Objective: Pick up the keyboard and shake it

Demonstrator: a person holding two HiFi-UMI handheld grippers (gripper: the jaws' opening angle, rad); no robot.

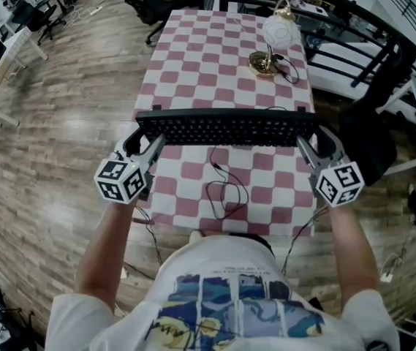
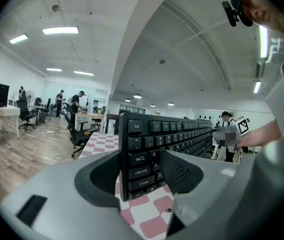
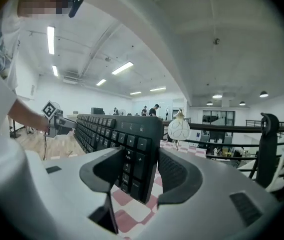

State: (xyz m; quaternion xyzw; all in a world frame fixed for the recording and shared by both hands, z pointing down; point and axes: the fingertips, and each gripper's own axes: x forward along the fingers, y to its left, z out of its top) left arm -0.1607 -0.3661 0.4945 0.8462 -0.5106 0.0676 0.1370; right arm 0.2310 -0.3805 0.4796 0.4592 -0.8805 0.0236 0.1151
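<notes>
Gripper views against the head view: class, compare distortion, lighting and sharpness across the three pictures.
Head view: wide-angle bending curves the floor planks and the table edges; the light is even and the keyboard crisp. Left gripper view: strong fisheye, black corners, bright ceiling strips. Right gripper view: the same round vignette, with the ceiling washed bright.

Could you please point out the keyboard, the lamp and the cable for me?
keyboard (image 1: 226,129): head view, middle of its keys.
lamp (image 1: 279,32): head view, its white shade.
cable (image 1: 218,168): head view, its strand below the keyboard.
</notes>
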